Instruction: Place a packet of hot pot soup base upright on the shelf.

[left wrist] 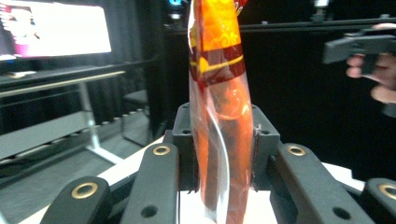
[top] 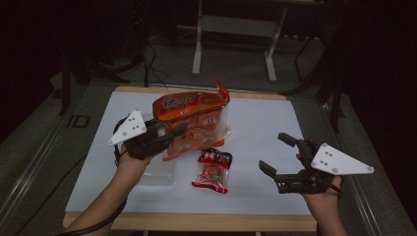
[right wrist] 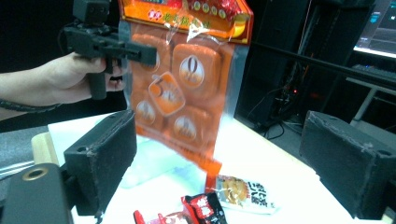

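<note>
The left gripper (top: 167, 132) pinches the orange bag (top: 196, 118) upright; the right gripper (top: 278, 155) hangs spread wide, its view revealing a white-labelled packet (right wrist: 245, 191).

snack bag (top: 194, 123) in left tool (top: 169, 132) (raised) | small packet (top: 212, 169) below, on table (top: 265, 128)

In the left gripper view the orange bag (left wrist: 219, 93) is cut off at twelve and six o'clock. In the right gripper view a red packet (right wrist: 205, 211) is cut at six o'clock; its print, perhaps lettering, cannot be read.
</note>
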